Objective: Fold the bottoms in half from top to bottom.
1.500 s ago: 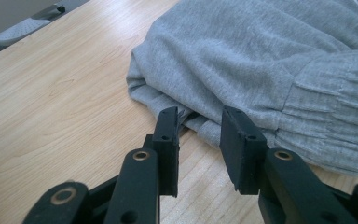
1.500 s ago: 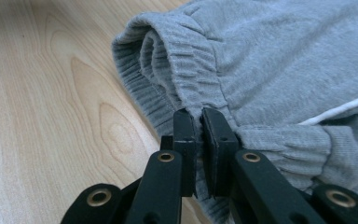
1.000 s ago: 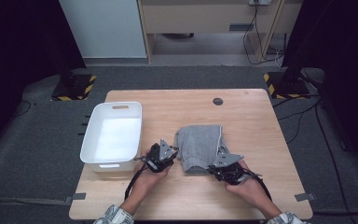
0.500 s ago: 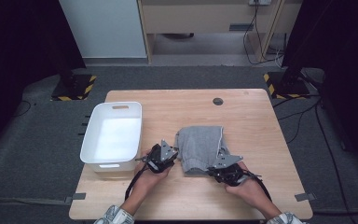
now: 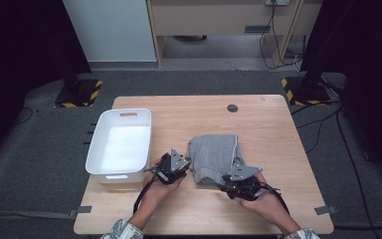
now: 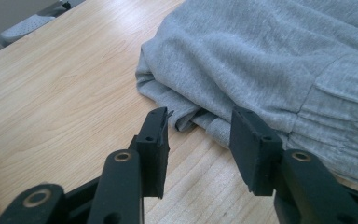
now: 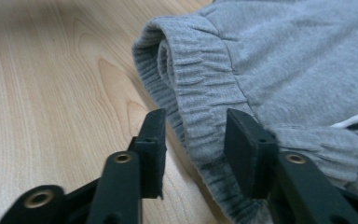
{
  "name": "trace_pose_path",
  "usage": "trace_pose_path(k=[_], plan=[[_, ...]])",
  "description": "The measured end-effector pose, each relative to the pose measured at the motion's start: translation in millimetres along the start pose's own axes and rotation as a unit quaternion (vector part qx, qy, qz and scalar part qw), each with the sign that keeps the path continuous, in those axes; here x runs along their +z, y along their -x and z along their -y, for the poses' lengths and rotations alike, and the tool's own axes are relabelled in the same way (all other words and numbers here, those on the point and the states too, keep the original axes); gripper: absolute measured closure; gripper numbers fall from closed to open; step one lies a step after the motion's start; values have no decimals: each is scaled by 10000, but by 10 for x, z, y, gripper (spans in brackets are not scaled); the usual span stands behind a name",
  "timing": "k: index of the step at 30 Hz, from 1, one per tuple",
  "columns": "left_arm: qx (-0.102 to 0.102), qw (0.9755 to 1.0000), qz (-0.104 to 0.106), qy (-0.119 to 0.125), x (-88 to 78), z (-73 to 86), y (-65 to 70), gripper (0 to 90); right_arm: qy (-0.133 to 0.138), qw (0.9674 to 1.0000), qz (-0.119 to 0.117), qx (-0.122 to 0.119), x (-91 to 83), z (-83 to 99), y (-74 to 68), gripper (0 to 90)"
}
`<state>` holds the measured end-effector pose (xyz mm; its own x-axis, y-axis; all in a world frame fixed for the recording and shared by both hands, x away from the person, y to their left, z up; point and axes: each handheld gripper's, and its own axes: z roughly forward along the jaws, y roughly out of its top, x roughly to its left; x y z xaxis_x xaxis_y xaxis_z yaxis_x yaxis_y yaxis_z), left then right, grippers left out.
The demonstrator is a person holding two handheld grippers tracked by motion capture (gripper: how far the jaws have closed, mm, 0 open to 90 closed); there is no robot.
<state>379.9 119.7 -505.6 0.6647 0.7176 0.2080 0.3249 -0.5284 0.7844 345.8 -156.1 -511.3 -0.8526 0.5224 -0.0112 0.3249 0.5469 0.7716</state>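
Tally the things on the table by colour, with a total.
Grey: 1, the folded garment
White: 1, the bin
Black: 2, the left gripper and the right gripper
Total: 4

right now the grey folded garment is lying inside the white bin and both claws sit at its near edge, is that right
Not quite: the grey folded garment lies on the wooden table, beside the white bin, not inside it. The high view shows this. The left claw and right claw do sit at its near edge, jaws apart, having just been opening.
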Motion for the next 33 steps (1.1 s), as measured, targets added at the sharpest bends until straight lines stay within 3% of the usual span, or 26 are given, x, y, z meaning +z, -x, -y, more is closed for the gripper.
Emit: trace_pose_path(k=[10,23,33], plan=[[-80,10000,11,56,-14,-12,0,528,270,9994,213,24,-157,-77,9,437],[-219,9996,89,175,-30,-31,2,474,417,9982,396,193,-264,-100,102,356],[-203,9996,120,166,-25,-34,15,455,420,9976,472,272,-268,-98,132,339]])
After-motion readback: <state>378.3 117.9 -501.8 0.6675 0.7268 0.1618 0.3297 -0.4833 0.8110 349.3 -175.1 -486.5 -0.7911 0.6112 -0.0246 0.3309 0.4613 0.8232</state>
